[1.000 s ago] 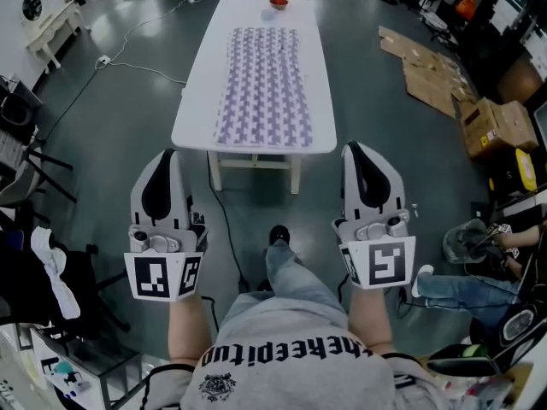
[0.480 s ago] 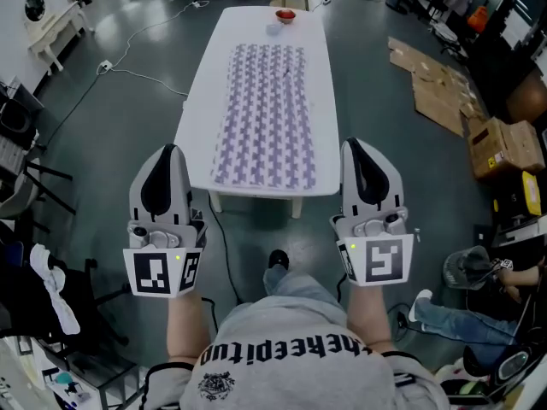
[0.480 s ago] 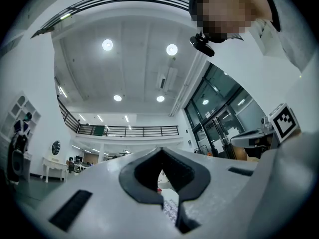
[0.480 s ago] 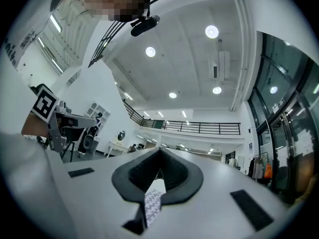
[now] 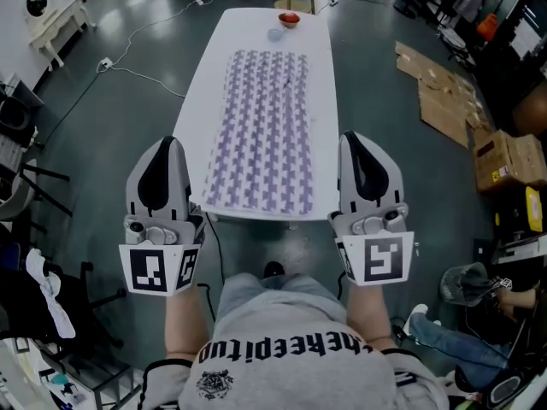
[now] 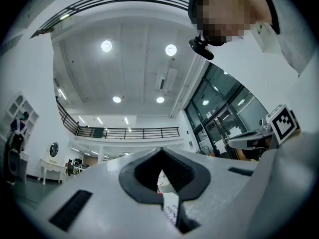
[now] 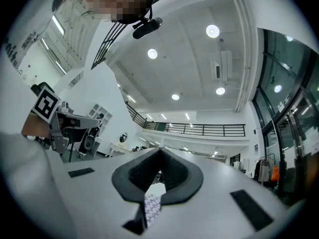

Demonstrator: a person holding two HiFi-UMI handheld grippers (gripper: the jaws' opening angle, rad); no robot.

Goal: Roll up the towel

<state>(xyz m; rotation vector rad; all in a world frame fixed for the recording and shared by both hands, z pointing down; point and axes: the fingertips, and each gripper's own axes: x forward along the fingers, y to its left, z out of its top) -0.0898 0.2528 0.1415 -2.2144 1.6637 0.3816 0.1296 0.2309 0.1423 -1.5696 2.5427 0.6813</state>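
A purple-and-white patterned towel (image 5: pixel 265 131) lies flat and unrolled along a long white table (image 5: pixel 204 84) in the head view. My left gripper (image 5: pixel 165 148) is held in front of the table's near left corner, shut and empty. My right gripper (image 5: pixel 358 143) is level with it, by the near right corner, also shut and empty. Both tilt upward, so their own views show mostly ceiling; a sliver of towel (image 6: pixel 171 213) shows through the left gripper (image 6: pixel 160 179), and a strip of towel (image 7: pixel 151 203) through the right gripper (image 7: pixel 158 177).
A red bowl (image 5: pixel 289 19) and a small grey object (image 5: pixel 274 34) sit at the table's far end. Flattened cardboard (image 5: pixel 444 101) and boxes (image 5: pixel 511 161) lie on the floor to the right. A cable (image 5: pixel 145 79) runs along the left floor. A seated person (image 5: pixel 466 331) is at lower right.
Both grippers and the person have come closer to the table; its near edge, once well ahead, now lies between the gripper tips. Both jaws stay shut.
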